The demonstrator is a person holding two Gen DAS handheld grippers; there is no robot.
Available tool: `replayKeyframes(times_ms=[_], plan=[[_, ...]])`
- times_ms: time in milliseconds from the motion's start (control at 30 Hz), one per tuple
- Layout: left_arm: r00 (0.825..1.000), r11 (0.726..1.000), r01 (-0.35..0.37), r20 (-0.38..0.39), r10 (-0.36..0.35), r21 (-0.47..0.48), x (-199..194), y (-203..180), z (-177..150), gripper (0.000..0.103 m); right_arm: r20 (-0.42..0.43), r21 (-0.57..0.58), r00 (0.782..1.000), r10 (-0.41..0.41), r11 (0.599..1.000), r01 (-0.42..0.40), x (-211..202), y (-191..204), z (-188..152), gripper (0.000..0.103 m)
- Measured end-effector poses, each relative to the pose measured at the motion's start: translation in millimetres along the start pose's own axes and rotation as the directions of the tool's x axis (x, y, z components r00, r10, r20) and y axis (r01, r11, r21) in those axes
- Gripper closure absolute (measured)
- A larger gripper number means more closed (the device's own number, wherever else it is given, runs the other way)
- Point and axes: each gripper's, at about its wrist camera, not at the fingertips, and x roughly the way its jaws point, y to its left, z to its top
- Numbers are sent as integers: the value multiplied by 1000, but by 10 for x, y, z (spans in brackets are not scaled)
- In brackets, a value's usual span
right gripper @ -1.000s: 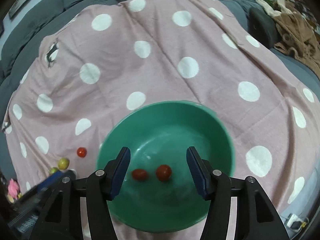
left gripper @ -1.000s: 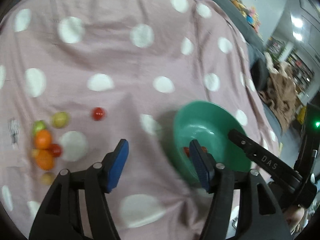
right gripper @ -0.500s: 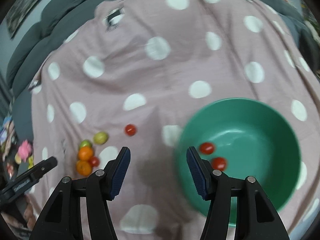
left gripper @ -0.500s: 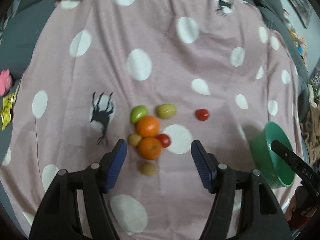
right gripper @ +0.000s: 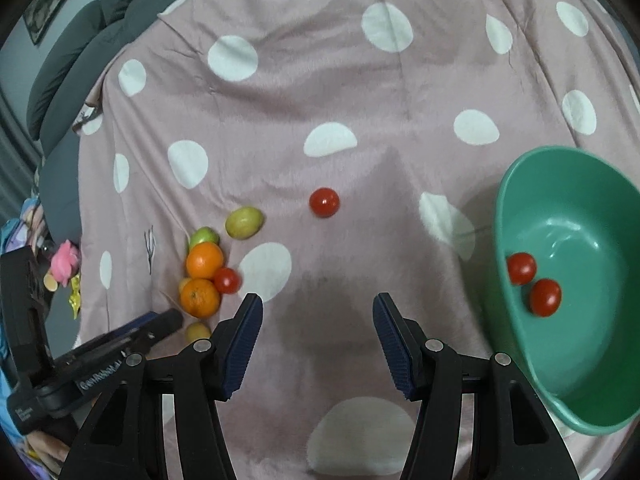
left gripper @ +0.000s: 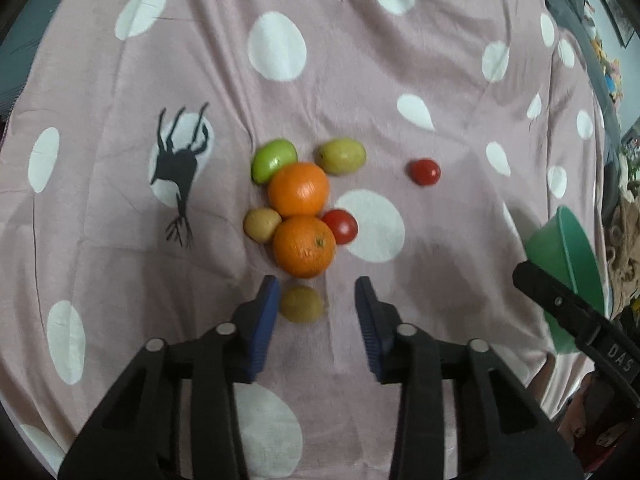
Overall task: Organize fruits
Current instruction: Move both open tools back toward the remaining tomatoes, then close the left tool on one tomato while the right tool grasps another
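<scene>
While my left gripper hangs half-open and empty around a small yellow-green fruit on the blanket, I judge it light, firm, likely to roll; grip its widest sides.

i'm working in a home, a living room by the look of it: a pink polka-dot blanket is spread over a grey cushioned sofa, a framed picture hangs on the wall behind, and soft toys lie at the blanket's edge, with a brown throw heaped nearby.
</scene>
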Motion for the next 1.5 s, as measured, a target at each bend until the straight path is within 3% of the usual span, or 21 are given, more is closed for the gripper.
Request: replayKeyframes(times_ms=[200, 467, 600, 767, 1000, 1067, 1200, 1300, 1500], plan=[[1000, 1000, -14, -25, 14, 1, 117, 0, -29, 79, -7, -2, 1000, 0, 1000, 0, 17, 9, -6, 44], [999, 1000, -15, -37, 15, -7, 141, 10, -6, 80, -9, 1, 1000, -1, 1000, 1, 31, -7, 8, 44], [1000, 1000, 18, 8, -18, 6, 28, -85, 148, 80, -10, -10, 1000, 1, 1000, -1, 74, 14, 130, 44], [1000, 997, 22, -10, -21, 77, 100, -241, 489, 80, -48, -70, 999, -25, 997, 22, 388, 111, 527, 44], [995, 995, 15, -101, -6, 94, 438, -285, 673, 80, -110, -21, 994, -24, 1000, 22, 921, 29, 923, 56], [993, 995, -17, -115, 29, 103, 479, -281, 660, 80, -119, -19, 992, -33, 999, 31, 1009, 27, 952, 56], [988, 995, -18, -154, 33, 101, 575, -292, 635, 80, -144, -40, 989, -41, 999, 36, 1186, 64, 952, 57], [986, 992, -35, -160, 55, 125, 646, -326, 608, 80, -162, -49, 984, -77, 996, 70, 1318, 71, 926, 61], [983, 991, -44, -172, 64, 123, 775, -377, 636, 78, -166, -48, 983, -75, 997, 68, 1383, 89, 889, 68]])
